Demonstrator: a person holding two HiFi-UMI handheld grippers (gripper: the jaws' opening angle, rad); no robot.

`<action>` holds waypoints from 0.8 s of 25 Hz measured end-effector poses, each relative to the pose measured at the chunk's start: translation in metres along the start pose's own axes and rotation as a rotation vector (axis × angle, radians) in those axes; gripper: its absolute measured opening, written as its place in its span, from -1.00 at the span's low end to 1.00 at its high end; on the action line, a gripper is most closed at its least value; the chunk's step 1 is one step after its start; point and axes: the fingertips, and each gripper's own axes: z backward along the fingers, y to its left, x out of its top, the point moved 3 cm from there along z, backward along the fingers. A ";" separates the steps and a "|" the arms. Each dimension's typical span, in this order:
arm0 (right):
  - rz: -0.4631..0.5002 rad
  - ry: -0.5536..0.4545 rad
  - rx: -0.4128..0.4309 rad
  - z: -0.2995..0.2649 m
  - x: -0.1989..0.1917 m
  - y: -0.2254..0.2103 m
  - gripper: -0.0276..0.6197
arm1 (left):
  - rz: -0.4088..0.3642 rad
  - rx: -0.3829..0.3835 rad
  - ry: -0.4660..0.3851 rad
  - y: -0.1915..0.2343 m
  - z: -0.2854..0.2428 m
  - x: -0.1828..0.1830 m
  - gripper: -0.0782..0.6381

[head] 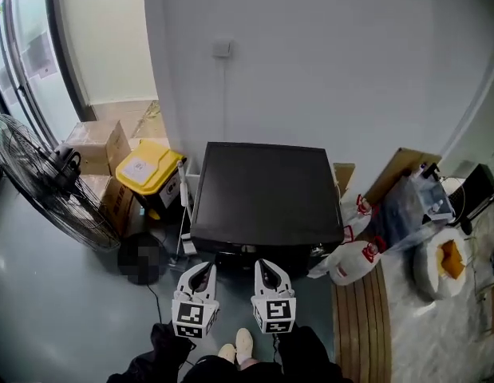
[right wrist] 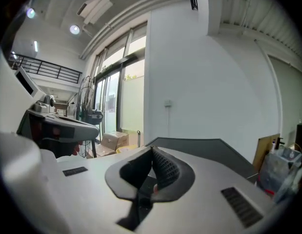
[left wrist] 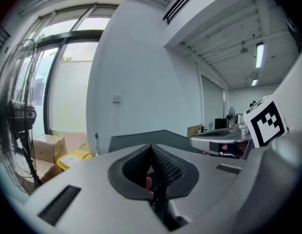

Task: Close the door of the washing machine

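The washing machine [head: 266, 190] stands against the white wall, seen from above as a dark square top. Its front face and door are hidden below the top's near edge. My left gripper [head: 203, 268] and right gripper [head: 265, 266] hang side by side just in front of that edge, both shut with nothing between the pads. In the left gripper view the left gripper [left wrist: 151, 147] points almost level over the machine's top [left wrist: 141, 138]. The right gripper [right wrist: 151, 150] likewise looks across the machine's top [right wrist: 204, 145] toward the wall.
A large standing fan [head: 39, 182] is at the left. A yellow bin [head: 148, 166] and cardboard boxes [head: 91, 146] stand left of the machine. White bags [head: 354, 258] and a slatted wooden board [head: 358, 317] lie at its right. The person's shoes [head: 236, 345] show below the grippers.
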 end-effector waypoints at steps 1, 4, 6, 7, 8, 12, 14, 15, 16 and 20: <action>0.002 -0.011 -0.014 0.010 0.008 -0.002 -0.86 | -0.006 -0.013 -0.010 -0.003 0.004 0.008 -0.71; 0.004 -0.033 -0.056 0.036 0.024 -0.007 -0.86 | -0.022 -0.050 -0.032 -0.009 0.015 0.026 -0.71; 0.005 -0.040 -0.079 0.053 0.027 -0.007 -0.86 | -0.035 -0.072 -0.033 -0.014 0.024 0.028 -0.71; 0.006 -0.041 -0.091 0.062 0.027 -0.007 -0.86 | -0.038 -0.082 -0.032 -0.017 0.029 0.026 -0.71; 0.008 -0.042 -0.103 0.071 0.026 -0.006 -0.86 | -0.040 -0.092 -0.031 -0.019 0.034 0.025 -0.71; 0.002 -0.040 -0.149 0.099 0.022 -0.005 -0.86 | -0.042 -0.117 -0.023 -0.024 0.048 0.020 -0.71; -0.003 -0.033 -0.172 0.108 0.018 -0.004 -0.86 | -0.041 -0.133 -0.013 -0.026 0.053 0.017 -0.71; -0.004 -0.029 -0.180 0.113 0.015 -0.002 -0.86 | -0.041 -0.141 -0.009 -0.028 0.055 0.015 -0.71; -0.005 -0.026 -0.187 0.117 0.012 0.000 -0.86 | -0.043 -0.150 -0.007 -0.029 0.057 0.013 -0.72; -0.001 -0.026 -0.193 0.128 0.006 0.005 -0.86 | -0.063 -0.175 -0.005 -0.039 0.062 0.008 -0.71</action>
